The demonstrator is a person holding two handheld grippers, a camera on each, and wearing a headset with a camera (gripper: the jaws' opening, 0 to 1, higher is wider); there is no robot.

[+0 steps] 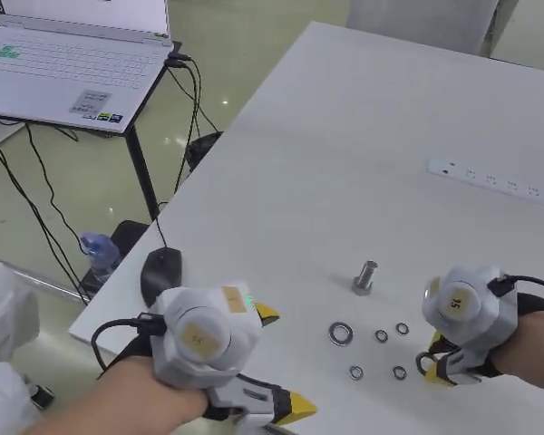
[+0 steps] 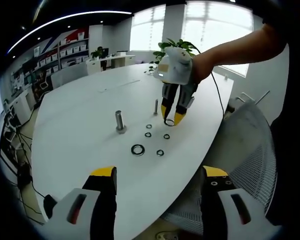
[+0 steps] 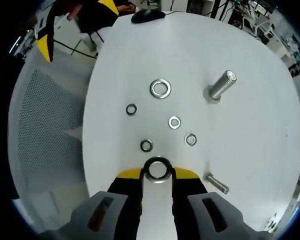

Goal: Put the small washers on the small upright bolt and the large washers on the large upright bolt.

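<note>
Table (image 1: 344, 136): white, work sits near the front edge. L gripper (image 2: 159, 172) is low at that edge, jaws spread wide, nothing in them. R gripper (image 3: 157, 175) is clenched on a held washer (image 3: 147, 169), pinched by its rim between the yellow tips, low over the table. It looks like a big one, prob. meant for the big bolt (image 3: 220, 86), which stands upright beyond the loose parts. Small bolt (image 2: 156, 106) is also upright, just beside R gripper. Big washer (image 3: 152, 88) lies flat near the big bolt, w/ four small washers (image 3: 174, 122) scattered between it and R gripper. Neither bolt has a washer on it yet. Risks: the rim-only pinch is thin, so a tilt or bump vs. the bolt tip could pop the held washer out. The bolts look free-standing, so an off-centre drop may topple one. Swinging R gripper across could clip the small bolt or scatter small washers. Size is hard to judge, so it could go on the wrong bolt.
</note>
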